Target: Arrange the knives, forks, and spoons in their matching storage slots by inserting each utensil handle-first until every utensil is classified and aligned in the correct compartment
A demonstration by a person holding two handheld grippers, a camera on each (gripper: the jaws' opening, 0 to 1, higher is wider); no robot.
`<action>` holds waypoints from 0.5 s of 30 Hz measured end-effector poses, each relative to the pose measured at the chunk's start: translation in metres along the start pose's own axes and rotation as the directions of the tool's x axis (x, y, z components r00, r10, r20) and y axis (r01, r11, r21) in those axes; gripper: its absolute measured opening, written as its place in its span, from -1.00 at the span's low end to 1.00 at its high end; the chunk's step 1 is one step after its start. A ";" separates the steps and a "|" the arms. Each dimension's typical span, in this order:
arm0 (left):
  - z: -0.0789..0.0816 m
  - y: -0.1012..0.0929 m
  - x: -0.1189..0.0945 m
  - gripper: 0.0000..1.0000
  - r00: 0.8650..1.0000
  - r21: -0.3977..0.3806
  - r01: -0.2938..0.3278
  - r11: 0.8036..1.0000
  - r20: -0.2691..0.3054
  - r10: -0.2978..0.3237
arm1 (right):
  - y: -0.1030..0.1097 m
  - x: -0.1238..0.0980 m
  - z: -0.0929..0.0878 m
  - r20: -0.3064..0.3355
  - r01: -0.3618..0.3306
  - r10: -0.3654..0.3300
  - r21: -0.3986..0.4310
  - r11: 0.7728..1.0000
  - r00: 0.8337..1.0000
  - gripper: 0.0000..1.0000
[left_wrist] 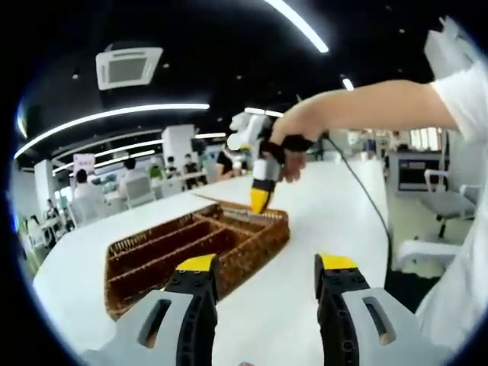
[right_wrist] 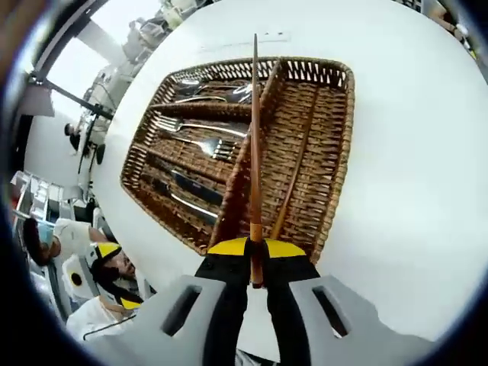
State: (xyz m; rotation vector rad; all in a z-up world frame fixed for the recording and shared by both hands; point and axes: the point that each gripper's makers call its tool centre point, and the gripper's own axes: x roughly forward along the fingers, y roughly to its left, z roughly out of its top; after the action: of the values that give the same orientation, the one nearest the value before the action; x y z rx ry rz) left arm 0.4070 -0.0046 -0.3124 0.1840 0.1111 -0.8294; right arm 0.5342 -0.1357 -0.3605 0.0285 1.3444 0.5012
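- Right gripper is clamped on a chopstick, held lengthwise over the basket — lined up with the long right slot, where another chopstick already lies.
- Forks, spoons and knives fill the left slots.
- Left gripper hangs back over the table, jaws wide apart and empty — apparently waiting.

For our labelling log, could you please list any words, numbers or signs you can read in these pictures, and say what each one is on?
None can be read.
Pink sign in the background hall: markings too blurred to read.
Monitor screen beside the table: content too small to read.
Wicker tray, chopstick, right hand-held gripper: no text seen.
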 end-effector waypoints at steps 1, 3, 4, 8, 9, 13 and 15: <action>0.000 0.000 0.000 0.01 1.000 0.001 -0.001 1.000 0.000 0.001 | 0.000 0.002 -0.003 -0.020 0.014 -0.014 0.004 1.000 1.000 -0.89; 0.001 0.002 -0.001 0.01 1.000 0.004 -0.006 1.000 -0.004 0.006 | -0.003 0.003 -0.002 -0.024 0.043 -0.043 0.020 0.999 0.999 -0.89; 0.000 0.002 -0.001 0.01 1.000 0.004 -0.008 1.000 -0.008 0.008 | -0.004 0.004 -0.002 -0.027 0.058 -0.057 0.028 0.998 0.998 -0.89; 0.001 0.009 -0.002 0.19 0.999 -0.002 -0.040 0.999 -0.020 0.040 | -0.007 0.006 0.001 -0.044 0.096 -0.092 0.083 0.992 0.995 -0.88; 0.002 0.010 -0.002 0.21 0.999 -0.006 -0.048 0.999 -0.019 0.047 | -0.008 0.007 0.003 -0.048 0.101 -0.097 0.103 0.990 0.994 -0.88; 0.001 0.013 -0.003 0.30 0.998 -0.009 -0.060 0.998 -0.027 0.059 | -0.008 0.009 0.005 -0.055 0.125 -0.118 0.151 0.981 0.992 -0.88; 0.000 0.015 -0.003 0.34 0.997 -0.009 -0.067 0.998 -0.032 0.067 | -0.009 0.010 0.003 -0.073 0.140 -0.130 0.153 0.978 0.989 -0.88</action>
State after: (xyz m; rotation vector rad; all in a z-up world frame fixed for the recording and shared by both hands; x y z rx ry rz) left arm 0.4161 0.0077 -0.3100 0.1908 0.1382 -0.7591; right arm 0.5414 -0.1393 -0.3722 0.0520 1.4341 0.2822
